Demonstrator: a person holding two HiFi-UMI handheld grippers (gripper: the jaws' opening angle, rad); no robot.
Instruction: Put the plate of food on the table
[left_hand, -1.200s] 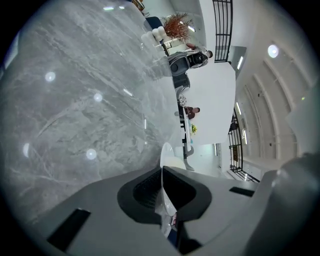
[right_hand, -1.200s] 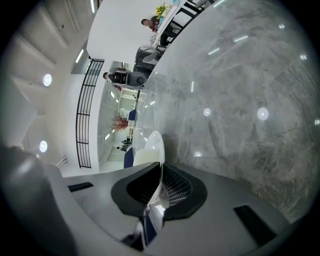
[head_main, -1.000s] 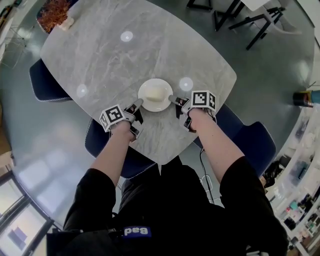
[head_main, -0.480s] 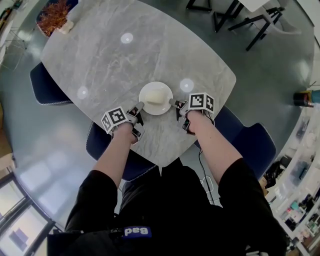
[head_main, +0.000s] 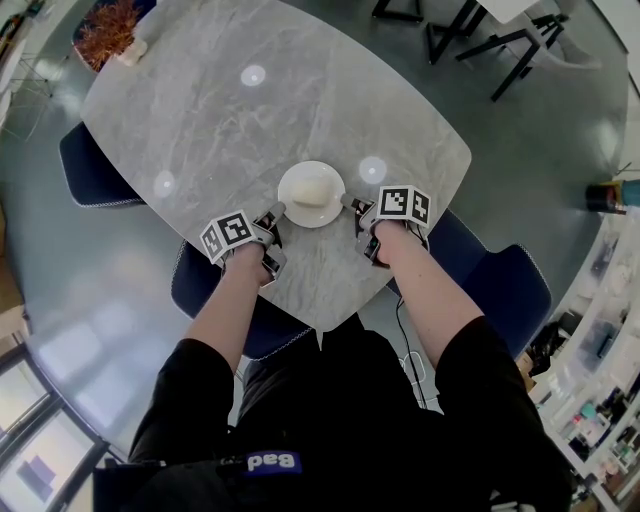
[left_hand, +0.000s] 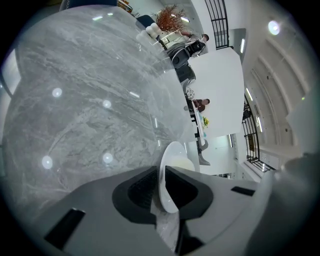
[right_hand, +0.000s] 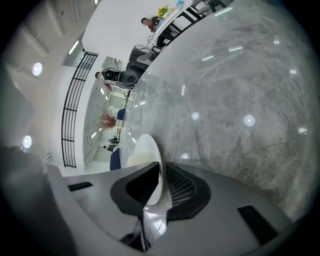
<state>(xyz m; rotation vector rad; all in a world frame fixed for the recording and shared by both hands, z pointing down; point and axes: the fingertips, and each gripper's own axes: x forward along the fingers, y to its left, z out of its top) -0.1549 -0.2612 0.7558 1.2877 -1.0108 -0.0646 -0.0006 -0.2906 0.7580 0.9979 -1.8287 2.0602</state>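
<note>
Grey polished floor runs all round a big grey marble table (head_main: 250, 130) with rounded corners, and dark blue chairs (head_main: 90, 170) are tucked in at its near and left sides. Standing at the near corner, a person in a black top reaches both bare forearms out over the marble. At the far left corner sits a tuft of rust-coloured dried plant (head_main: 108, 22).

Between the two hands, over the near part of the table, is a small white plate (head_main: 312, 219). The left gripper (head_main: 275, 212) has its jaws closed on the plate's left rim, and the right gripper (head_main: 350, 204) pinches the opposite rim likewise. Whether the plate rests on the marble or hangs just above it, I cannot tell. A pale lump of food (head_main: 313, 190) lies at its middle.
</note>
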